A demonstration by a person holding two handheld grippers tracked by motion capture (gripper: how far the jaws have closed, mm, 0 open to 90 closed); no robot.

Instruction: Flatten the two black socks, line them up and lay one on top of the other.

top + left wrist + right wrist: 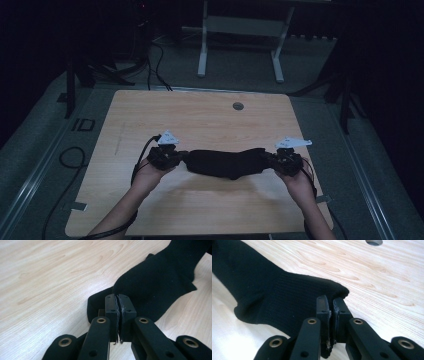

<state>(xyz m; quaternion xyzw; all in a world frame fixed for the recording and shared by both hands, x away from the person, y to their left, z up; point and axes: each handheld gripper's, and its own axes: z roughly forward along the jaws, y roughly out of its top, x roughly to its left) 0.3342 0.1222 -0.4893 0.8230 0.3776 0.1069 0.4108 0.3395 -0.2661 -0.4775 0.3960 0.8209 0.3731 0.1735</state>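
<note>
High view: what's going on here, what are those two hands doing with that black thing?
A person holds a black knitted cloth, which looks like a sock or sleeve, stretched between two handheld grippers over a wooden table. The left gripper is clamped on one end and the right gripper on the other, jaws shut on the fabric in both gripper views. The cloth sags a little in the middle and seems to hang just above the tabletop, judging by the shadow under it.
</note>
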